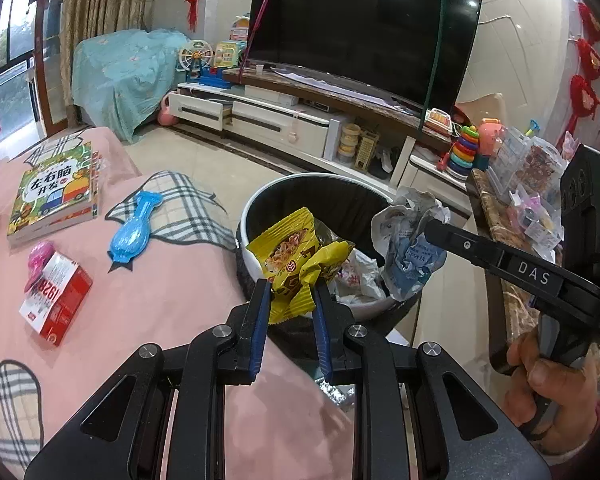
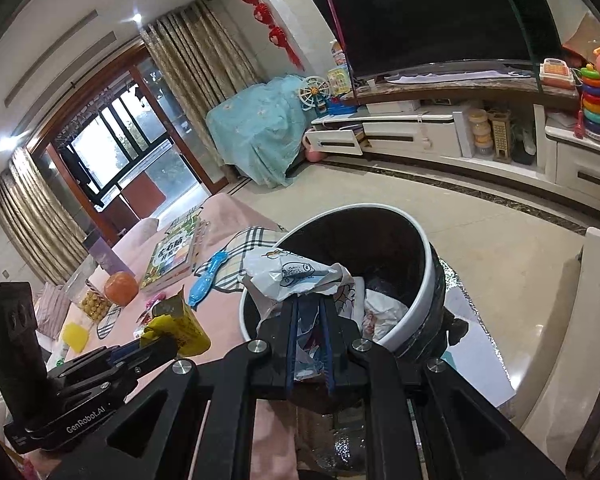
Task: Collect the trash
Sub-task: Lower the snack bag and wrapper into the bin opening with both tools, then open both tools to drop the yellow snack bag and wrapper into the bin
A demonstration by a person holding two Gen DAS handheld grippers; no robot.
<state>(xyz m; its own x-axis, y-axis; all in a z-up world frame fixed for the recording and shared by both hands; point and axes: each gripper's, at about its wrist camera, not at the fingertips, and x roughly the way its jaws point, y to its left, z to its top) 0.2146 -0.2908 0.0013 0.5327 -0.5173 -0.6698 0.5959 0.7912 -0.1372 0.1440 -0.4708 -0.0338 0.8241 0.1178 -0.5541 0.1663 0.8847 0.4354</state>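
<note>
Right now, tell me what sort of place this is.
A home living room, most likely. A large television sits on a low white media cabinet, children's toys such as a stacking ring toy crowd the shelves, and curtains frame a balcony door.

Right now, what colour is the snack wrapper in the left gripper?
Yellow, with brown print; the snack wrapper shows best in the left wrist view, clamped by the left gripper.

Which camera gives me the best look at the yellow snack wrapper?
The left wrist view: the yellow snack wrapper sits centre frame, pinched in the left claw over the trash bin, print visible. The right wrist view shows it only small and side-on at lower left.
</note>
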